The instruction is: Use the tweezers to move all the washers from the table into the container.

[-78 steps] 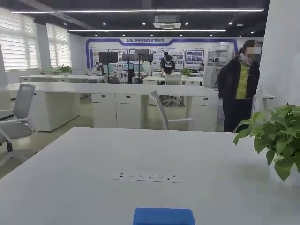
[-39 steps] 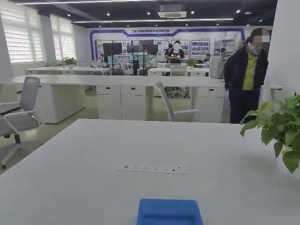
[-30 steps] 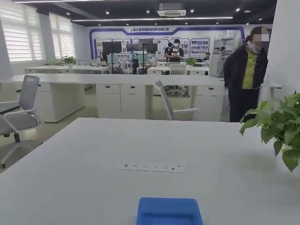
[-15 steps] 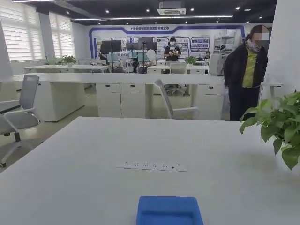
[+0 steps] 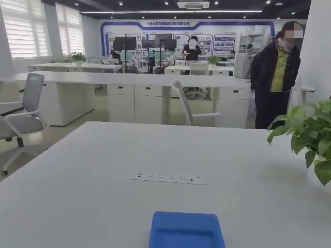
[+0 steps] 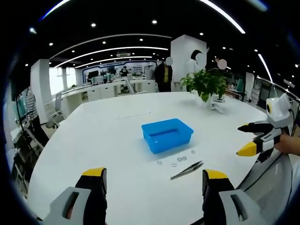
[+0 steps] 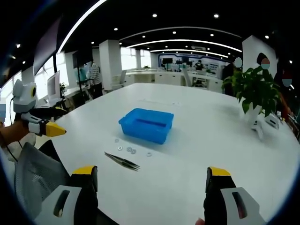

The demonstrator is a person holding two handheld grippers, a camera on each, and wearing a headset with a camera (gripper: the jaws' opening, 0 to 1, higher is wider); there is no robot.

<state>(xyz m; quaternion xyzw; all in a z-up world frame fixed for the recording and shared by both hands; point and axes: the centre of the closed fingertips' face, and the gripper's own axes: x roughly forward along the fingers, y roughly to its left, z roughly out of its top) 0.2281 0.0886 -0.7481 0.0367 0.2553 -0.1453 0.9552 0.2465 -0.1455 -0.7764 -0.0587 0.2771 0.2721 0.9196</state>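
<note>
Open-plan office: white desk rows (image 5: 134, 80), swivel chairs (image 5: 32, 93), monitors (image 5: 124, 44) in bkgd.

big white table (image 5: 77, 196), smooth top. blue container (image 6: 167, 134) sits approx mid-table, open side up. on the person's side of it, a loose row of small washers (image 6: 179, 159), 5 or so, flat on the top, near the container but not touching it. tweezers (image 6: 186, 170) lie flat just beside the washers, nearer the person. socket strip (image 5: 168, 177) set in the top beyond the container. potted plant (image 5: 310, 144) stands twd the right edge, w/ a small white obj (image 7: 262, 123) next to it.
</note>
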